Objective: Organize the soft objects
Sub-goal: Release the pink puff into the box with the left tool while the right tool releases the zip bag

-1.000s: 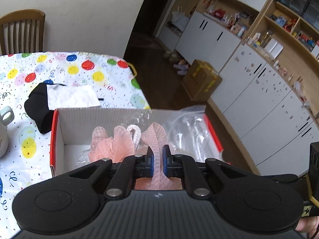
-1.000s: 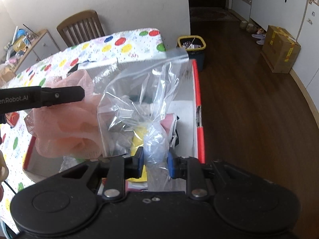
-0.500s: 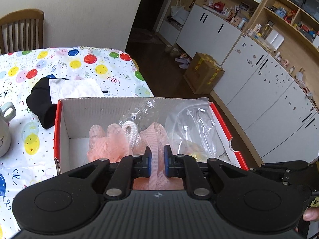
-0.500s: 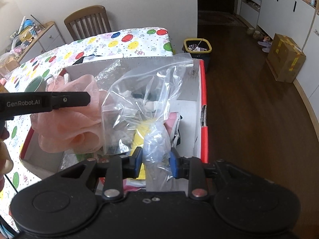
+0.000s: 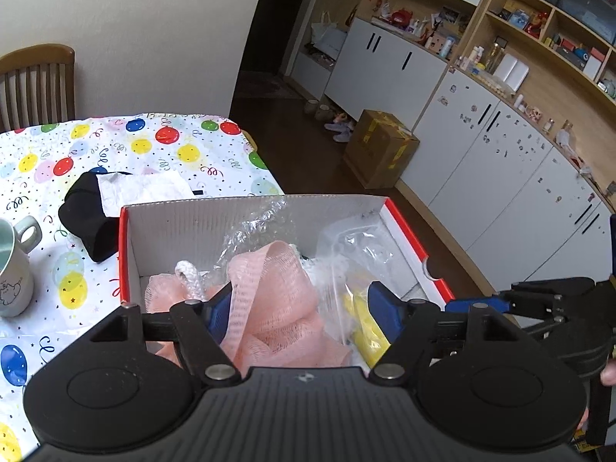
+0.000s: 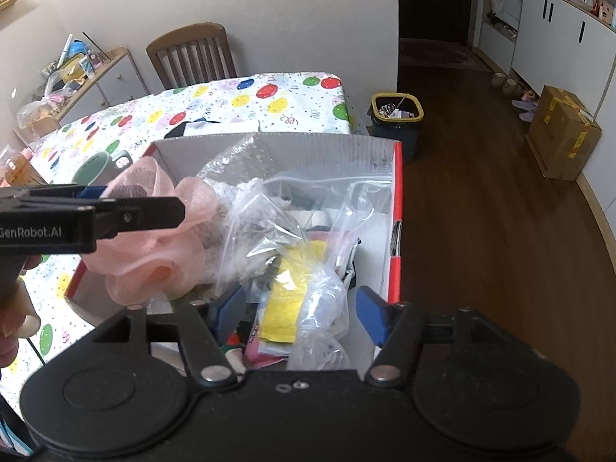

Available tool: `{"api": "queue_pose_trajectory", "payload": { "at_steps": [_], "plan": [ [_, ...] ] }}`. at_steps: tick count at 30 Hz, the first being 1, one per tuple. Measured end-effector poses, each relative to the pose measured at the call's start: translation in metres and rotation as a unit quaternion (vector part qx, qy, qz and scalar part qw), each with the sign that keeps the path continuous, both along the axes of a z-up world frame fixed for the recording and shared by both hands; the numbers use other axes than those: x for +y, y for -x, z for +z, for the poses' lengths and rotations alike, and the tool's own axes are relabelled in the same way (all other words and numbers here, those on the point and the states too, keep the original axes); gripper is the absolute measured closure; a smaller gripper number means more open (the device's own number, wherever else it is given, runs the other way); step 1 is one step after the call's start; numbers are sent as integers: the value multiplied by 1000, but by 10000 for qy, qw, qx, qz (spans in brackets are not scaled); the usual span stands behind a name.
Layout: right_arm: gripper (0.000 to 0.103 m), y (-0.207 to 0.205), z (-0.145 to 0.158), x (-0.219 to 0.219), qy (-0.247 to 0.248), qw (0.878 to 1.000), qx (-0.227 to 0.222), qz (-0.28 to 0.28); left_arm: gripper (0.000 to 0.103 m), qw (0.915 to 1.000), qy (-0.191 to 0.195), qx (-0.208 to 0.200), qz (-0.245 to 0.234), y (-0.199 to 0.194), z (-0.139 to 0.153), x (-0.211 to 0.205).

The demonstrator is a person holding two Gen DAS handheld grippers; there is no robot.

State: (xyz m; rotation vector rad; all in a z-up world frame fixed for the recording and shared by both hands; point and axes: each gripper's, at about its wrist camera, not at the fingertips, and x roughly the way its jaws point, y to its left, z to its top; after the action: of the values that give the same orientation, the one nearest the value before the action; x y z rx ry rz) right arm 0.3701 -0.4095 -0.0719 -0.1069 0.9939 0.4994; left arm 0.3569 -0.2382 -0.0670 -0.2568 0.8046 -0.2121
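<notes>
A pink mesh bath sponge point(image 5: 277, 308) with a white rope loop point(image 5: 188, 273) lies in the red-edged cardboard box point(image 5: 246, 215). My left gripper point(image 5: 300, 308) stands around it, jaws opening; the mesh brushes the left pad but is not pinched. A clear zip bag point(image 6: 308, 231) with a yellow item point(image 6: 292, 300) inside rests in the box to the right of the sponge point(image 6: 154, 238). My right gripper point(image 6: 300, 310) straddles the bag's lower end, jaws opening, pads off the plastic. Each gripper shows in the other's view: left point(image 6: 146, 200), right point(image 5: 500, 300).
The box point(image 6: 308, 146) sits at the corner of a table with a balloon-print cloth point(image 5: 154, 154). A mug point(image 5: 11, 265) and a black cloth under white paper point(image 5: 88, 215) lie left of it. A chair point(image 6: 192, 54), a bin point(image 6: 396, 115) and a floor carton point(image 5: 381, 150) stand around.
Both grippers went from pinching, left on the sponge's mesh and right on the bag, to jaws spread wide. Sponge and bag have sunk lower into the box.
</notes>
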Motion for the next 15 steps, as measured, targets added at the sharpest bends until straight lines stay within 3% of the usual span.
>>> {"api": "queue_pose_trajectory", "payload": {
  "at_steps": [15],
  "plan": [
    [10,-4,47,17,-304,9984,-337,323,18,9994,59,-292,-148,21,39,30]
  ]
}}
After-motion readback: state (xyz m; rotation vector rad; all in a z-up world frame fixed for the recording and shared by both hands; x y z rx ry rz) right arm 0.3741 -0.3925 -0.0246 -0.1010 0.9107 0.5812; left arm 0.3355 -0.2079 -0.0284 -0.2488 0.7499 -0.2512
